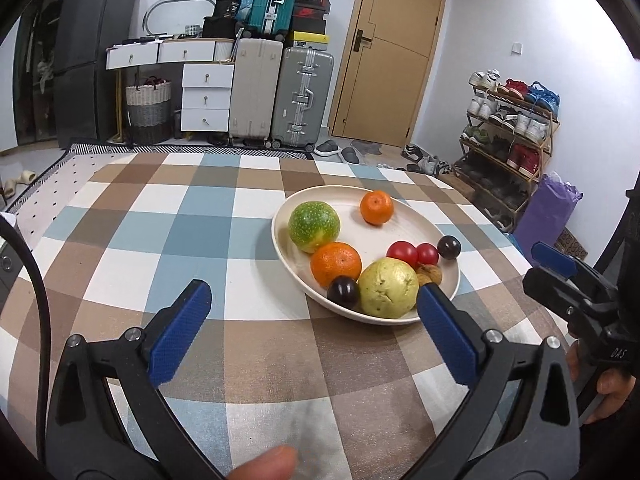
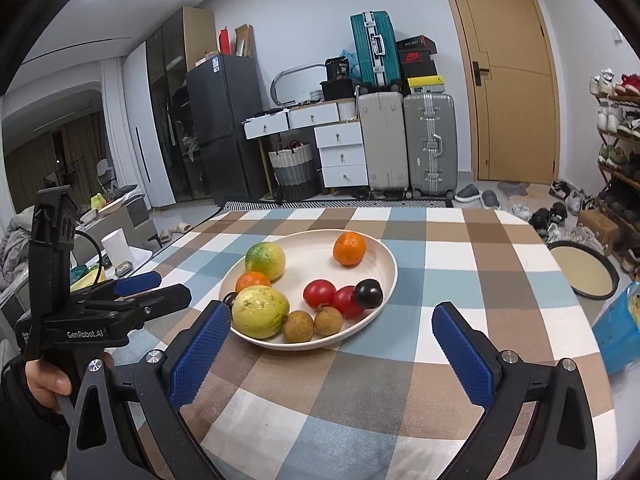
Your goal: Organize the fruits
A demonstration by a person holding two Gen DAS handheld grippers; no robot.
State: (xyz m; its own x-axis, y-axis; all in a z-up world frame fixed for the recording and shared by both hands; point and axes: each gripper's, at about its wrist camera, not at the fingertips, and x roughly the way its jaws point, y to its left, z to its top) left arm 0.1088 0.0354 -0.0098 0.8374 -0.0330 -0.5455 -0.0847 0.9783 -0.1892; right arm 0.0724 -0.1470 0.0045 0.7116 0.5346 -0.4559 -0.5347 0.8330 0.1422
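A cream plate [image 1: 404,216] [image 2: 384,256] on the checked tablecloth holds a green-yellow round fruit [image 1: 314,221] [image 2: 265,261], two oranges [image 1: 376,207] [image 1: 336,263] [image 2: 349,248], a yellow guava [image 1: 387,288] [image 2: 260,311], two tomatoes [image 1: 402,253] [image 2: 319,293], two dark plums [image 1: 449,247] [image 1: 343,292] [image 2: 367,293] and two brown longans [image 2: 298,325] [image 2: 328,320]. My left gripper [image 1: 316,312] is open and empty, in front of the plate's near left rim. My right gripper [image 2: 334,334] is open and empty at the plate's near edge.
The checked table [image 1: 192,232] [image 2: 460,264] stretches left and toward the far edge. A round dark tray [image 2: 586,274] and a blue bag [image 2: 616,332] sit off the table's right side. Suitcases, drawers and a shoe rack stand beyond.
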